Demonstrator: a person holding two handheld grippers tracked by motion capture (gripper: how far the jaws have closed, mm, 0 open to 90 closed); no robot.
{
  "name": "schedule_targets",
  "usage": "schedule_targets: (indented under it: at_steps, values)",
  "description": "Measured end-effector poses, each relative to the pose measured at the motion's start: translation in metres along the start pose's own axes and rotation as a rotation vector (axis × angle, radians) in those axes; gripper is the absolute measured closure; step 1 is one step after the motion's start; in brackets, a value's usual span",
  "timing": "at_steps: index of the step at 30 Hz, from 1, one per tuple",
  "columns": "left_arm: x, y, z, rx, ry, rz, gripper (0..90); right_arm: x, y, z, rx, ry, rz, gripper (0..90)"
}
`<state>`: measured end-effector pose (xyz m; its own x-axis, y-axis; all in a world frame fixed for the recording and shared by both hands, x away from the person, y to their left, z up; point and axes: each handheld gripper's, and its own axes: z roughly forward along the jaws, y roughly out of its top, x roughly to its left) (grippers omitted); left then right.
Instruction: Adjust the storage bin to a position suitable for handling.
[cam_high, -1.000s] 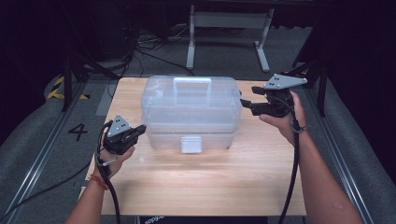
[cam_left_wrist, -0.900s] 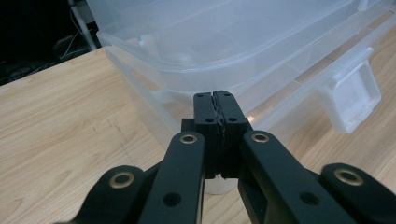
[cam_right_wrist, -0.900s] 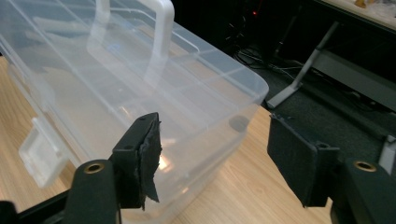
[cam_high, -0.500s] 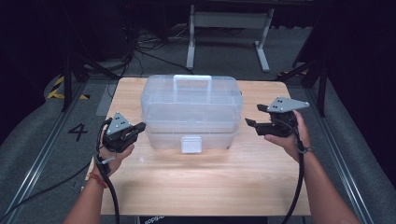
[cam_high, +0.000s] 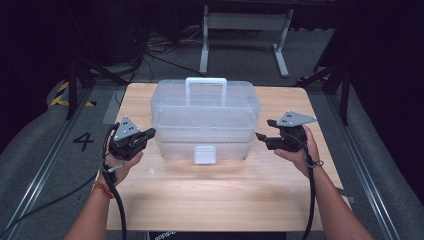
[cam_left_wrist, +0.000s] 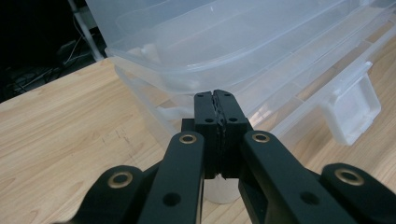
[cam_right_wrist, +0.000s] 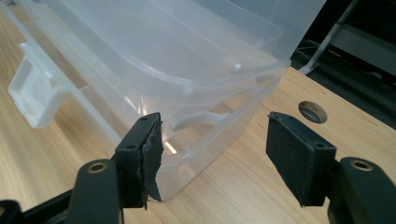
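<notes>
A clear plastic storage box (cam_high: 205, 117) with a lid, a top handle (cam_high: 206, 88) and a white front latch (cam_high: 205, 154) stands on the wooden table (cam_high: 220, 195). My left gripper (cam_high: 150, 133) sits at the box's left front corner, jaws shut with nothing between them; the left gripper view shows the jaw tips (cam_left_wrist: 216, 100) just short of the box (cam_left_wrist: 243, 60) wall. My right gripper (cam_high: 264, 130) is by the right front corner, jaws open. In the right gripper view the box (cam_right_wrist: 177, 60) corner lies ahead of the gap (cam_right_wrist: 215, 135), and the latch (cam_right_wrist: 35, 95) is at the left.
The table's near half is bare wood. A round hole (cam_right_wrist: 312, 111) in the tabletop lies right of the box. Beyond the far edge are a white metal stand (cam_high: 245, 30), cables and dark floor. A floor mark "4" (cam_high: 83, 141) is at the left.
My right gripper has come down and toward me, from beside the box's upper right side to its lower right front corner. The left gripper has barely moved.
</notes>
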<state>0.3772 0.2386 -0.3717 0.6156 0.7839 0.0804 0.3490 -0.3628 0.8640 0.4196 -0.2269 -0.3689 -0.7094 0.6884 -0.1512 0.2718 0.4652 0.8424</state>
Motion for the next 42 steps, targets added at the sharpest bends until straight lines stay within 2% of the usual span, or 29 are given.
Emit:
schedule_targets:
  at_steps: [6, 11, 15, 20, 26, 29, 34, 38, 40, 42]
  values:
    - [0.001, 0.0, 0.0, -0.004, -0.005, 0.001, 88.7, -0.002, 0.0, 0.011, -0.032, -0.034, 0.028, 39.2]
    - [0.001, 0.002, 0.0, -0.002, 0.0, 0.015, 87.5, 0.0, 0.0, 0.014, -0.059, -0.051, 0.023, 39.7]
    - [0.002, 0.005, -0.003, -0.016, 0.001, 0.013, 85.7, 0.001, 0.002, 0.014, -0.083, -0.079, -0.001, 40.6]
    - [0.005, 0.007, -0.01, -0.031, 0.014, 0.014, 82.9, -0.001, 0.006, 0.014, -0.103, -0.089, 0.009, 40.9]
    - [0.004, 0.005, -0.014, -0.021, 0.013, 0.021, 77.2, -0.003, 0.01, 0.014, -0.128, -0.103, 0.018, 41.8]
    - [0.003, 0.0, -0.017, -0.01, 0.018, 0.035, 75.3, -0.003, 0.012, 0.014, -0.146, -0.112, 0.021, 43.1]
    - [0.002, -0.013, -0.019, 0.015, 0.013, 0.03, 71.9, -0.004, 0.015, 0.015, -0.157, -0.124, 0.031, 43.9]
    - [0.004, -0.031, -0.02, 0.058, 0.001, 0.018, 67.3, -0.006, 0.019, 0.017, -0.177, -0.134, 0.049, 44.5]
    - [0.005, -0.041, -0.019, 0.087, 0.008, 0.021, 66.1, -0.006, 0.021, 0.018, -0.179, -0.142, 0.049, 45.3]
    - [0.005, -0.054, -0.017, 0.116, 0.006, 0.006, 65.0, -0.006, 0.022, 0.019, -0.181, -0.142, 0.057, 47.0]
